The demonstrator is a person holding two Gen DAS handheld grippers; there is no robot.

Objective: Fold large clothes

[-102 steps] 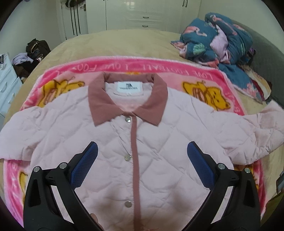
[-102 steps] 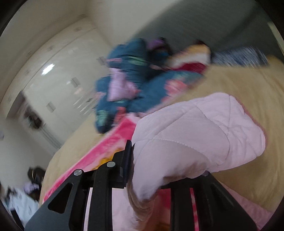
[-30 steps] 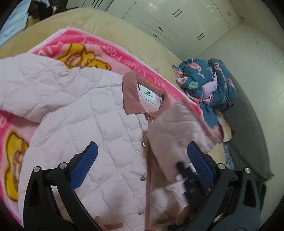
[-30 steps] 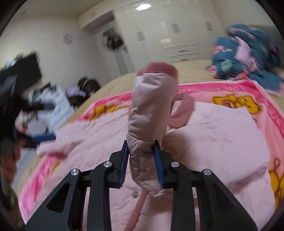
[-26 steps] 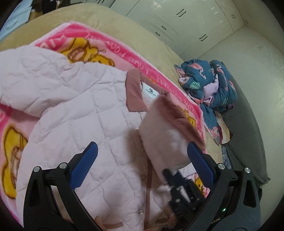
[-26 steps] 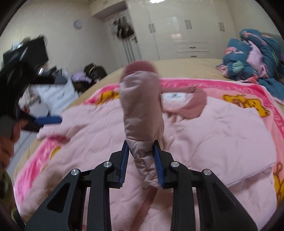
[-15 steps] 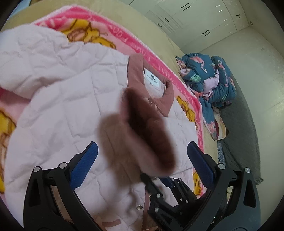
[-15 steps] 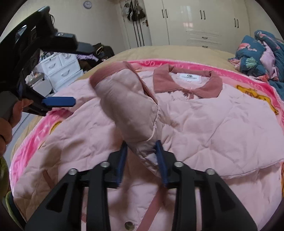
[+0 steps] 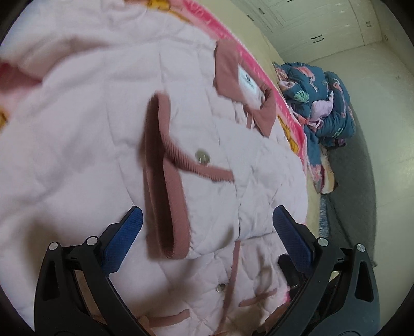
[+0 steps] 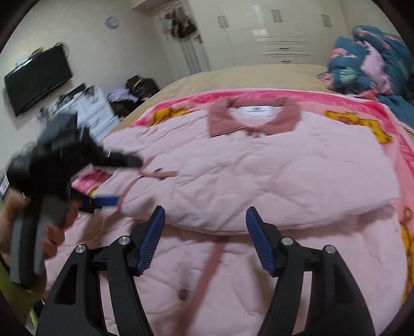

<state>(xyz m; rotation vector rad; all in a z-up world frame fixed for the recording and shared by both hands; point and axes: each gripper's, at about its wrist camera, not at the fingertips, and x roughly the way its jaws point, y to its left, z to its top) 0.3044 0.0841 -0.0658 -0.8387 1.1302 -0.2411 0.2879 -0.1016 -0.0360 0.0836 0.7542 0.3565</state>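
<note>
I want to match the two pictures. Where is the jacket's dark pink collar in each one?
Left wrist view: the collar is near the top, right of the middle, tilted, above the folded sleeve.
Right wrist view: the collar is above the middle, lying flat on the pink blanket.
Shared landmark: the blue flowered bedding sits to the right of the collar in both.

One pink jacket [image 10: 258, 181], one cartoon blanket [image 10: 362, 108], one bed [image 10: 245, 75], one heap of blue bedding [image 10: 370, 56], two grippers, one television [image 10: 36, 80], one wall clock [image 10: 112, 22].
</note>
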